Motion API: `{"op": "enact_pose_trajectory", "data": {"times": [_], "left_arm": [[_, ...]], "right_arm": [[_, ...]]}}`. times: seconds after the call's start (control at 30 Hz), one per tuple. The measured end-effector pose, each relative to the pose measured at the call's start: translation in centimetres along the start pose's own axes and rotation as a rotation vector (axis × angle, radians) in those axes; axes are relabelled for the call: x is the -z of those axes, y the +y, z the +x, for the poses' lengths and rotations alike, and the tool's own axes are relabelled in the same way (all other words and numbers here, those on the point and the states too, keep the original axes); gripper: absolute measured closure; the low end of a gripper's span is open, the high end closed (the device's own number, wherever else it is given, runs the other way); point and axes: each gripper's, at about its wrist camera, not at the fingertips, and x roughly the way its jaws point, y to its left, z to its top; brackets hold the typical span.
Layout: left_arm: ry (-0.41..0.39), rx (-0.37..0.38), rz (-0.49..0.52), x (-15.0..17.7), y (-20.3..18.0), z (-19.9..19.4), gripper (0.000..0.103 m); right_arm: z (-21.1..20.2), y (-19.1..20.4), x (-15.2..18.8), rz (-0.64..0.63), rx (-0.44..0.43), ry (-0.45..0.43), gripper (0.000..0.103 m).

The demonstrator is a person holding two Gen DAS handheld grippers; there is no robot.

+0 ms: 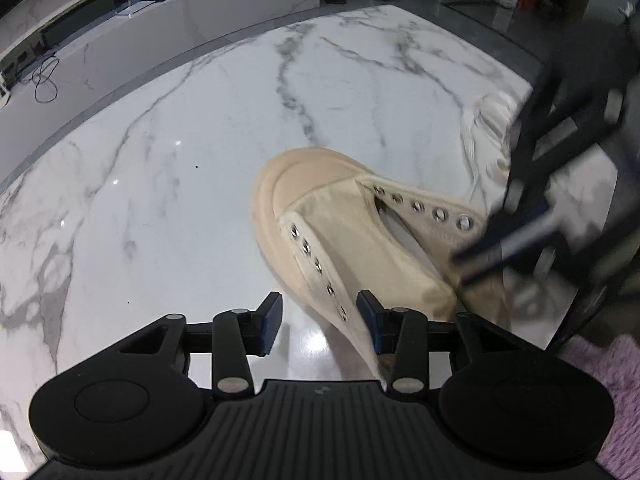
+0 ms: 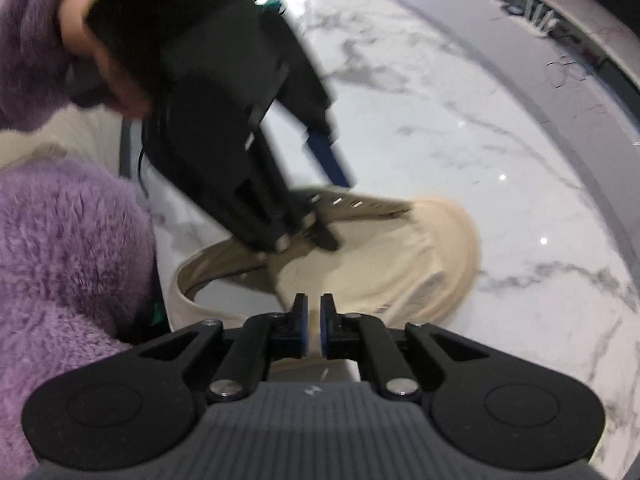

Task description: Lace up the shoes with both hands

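From the left wrist view, the beige shoe lies on the white marbled counter, toe pointing away and to the left, both rows of metal eyelets bare. No lace runs through any of them, so I judge the lacing proper has not begun; this looks like the step of getting hold of the shoe and spreading it. The left hand-held gripper stands about half open, the near eyelet flap passing between its blue pads; the flap lies against the right pad, but the pads do not pinch it. At the right, the right hand-held gripper is a blur at the shoe's opening. A pale bundle lies far right behind it, maybe the lace; I cannot tell.

From the right wrist view, the same shoe sits toe to the right. The right hand-held gripper is all but closed, a thin slit between its pads, just over the shoe's near edge; whether it nips the cloth I cannot tell. The left hand-held gripper reaches down onto the far eyelet flap, a purple fleece sleeve at the left.

Next, I reckon, the left pads must close on the flap and a lace end must be found.
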Motion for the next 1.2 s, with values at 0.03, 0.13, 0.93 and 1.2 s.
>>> {"op": "enact_pose_trajectory", "data": {"times": [0.03,0.13,0.93,1.2], "left_arm": [[-0.004,0.000,0.002,0.0,-0.1,-0.1,0.064],[-0.044,0.004,0.001,-0.1,-0.1,-0.9,0.064],[-0.174,0.114,0.220,-2.1,-1.0,-0.4,0.073],[-0.153,0.137,0.263,-2.7,-1.5,0.6,0.080]], "right_arm": [[-0.8,-0.4,-0.2,0.010,0.013,-0.010,0.095],[-2.8,-2.0,0.3,0.043,0.077,-0.020,0.082],[3.8,-7.3,8.1,-0.018,0.048,0.214,0.078],[3.4,-7.6,8.4,0.021,0.010,0.190,0.099]]}}
